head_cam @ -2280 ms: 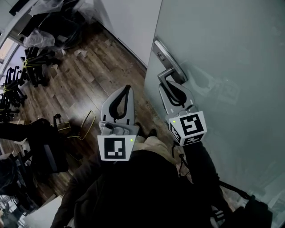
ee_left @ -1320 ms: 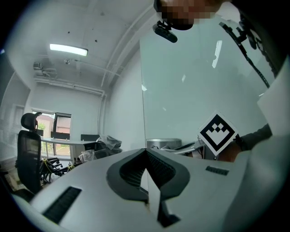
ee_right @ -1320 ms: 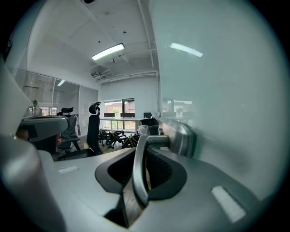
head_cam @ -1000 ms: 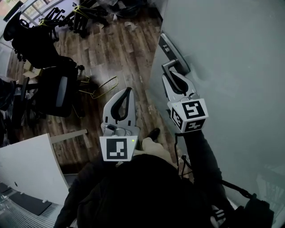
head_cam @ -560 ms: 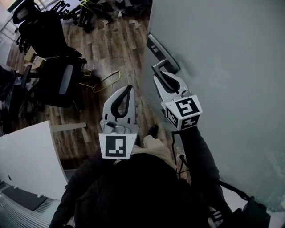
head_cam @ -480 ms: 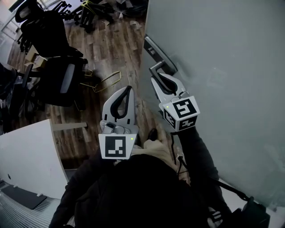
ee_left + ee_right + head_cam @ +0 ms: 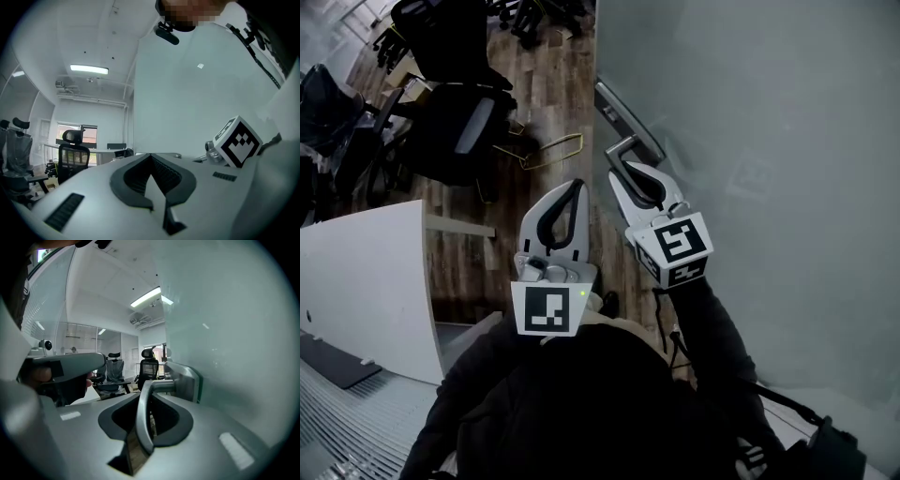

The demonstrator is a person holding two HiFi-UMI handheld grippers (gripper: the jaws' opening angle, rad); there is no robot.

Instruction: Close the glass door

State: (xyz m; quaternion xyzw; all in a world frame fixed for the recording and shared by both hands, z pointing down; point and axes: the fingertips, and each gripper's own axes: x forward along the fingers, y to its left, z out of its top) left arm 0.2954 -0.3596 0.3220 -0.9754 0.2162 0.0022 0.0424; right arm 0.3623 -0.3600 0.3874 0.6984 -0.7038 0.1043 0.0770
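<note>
The frosted glass door (image 7: pixel 769 112) fills the right of the head view, its metal lever handle (image 7: pixel 622 148) on a long plate (image 7: pixel 623 117) near the door's edge. My right gripper (image 7: pixel 630 169) is shut on the lever. In the right gripper view the lever (image 7: pixel 143 413) runs between the pads to the plate (image 7: pixel 185 380), with the glass (image 7: pixel 234 333) to the right. My left gripper (image 7: pixel 573 185) hangs beside it over the floor, shut and holding nothing. The left gripper view shows its tips (image 7: pixel 151 157) together, pointing level into the office.
Black office chairs (image 7: pixel 455 122) stand on the wooden floor (image 7: pixel 544 103) to the left of the door's edge, with a yellow wire frame (image 7: pixel 551 150) lying near them. A white desk panel (image 7: pixel 366 281) is at the lower left. One chair (image 7: pixel 72 154) also shows in the left gripper view.
The door's edge and handle have swung left in the head view with my right gripper still on the lever. The chairs and white panel have slid further into view, and the left gripper has travelled along.
</note>
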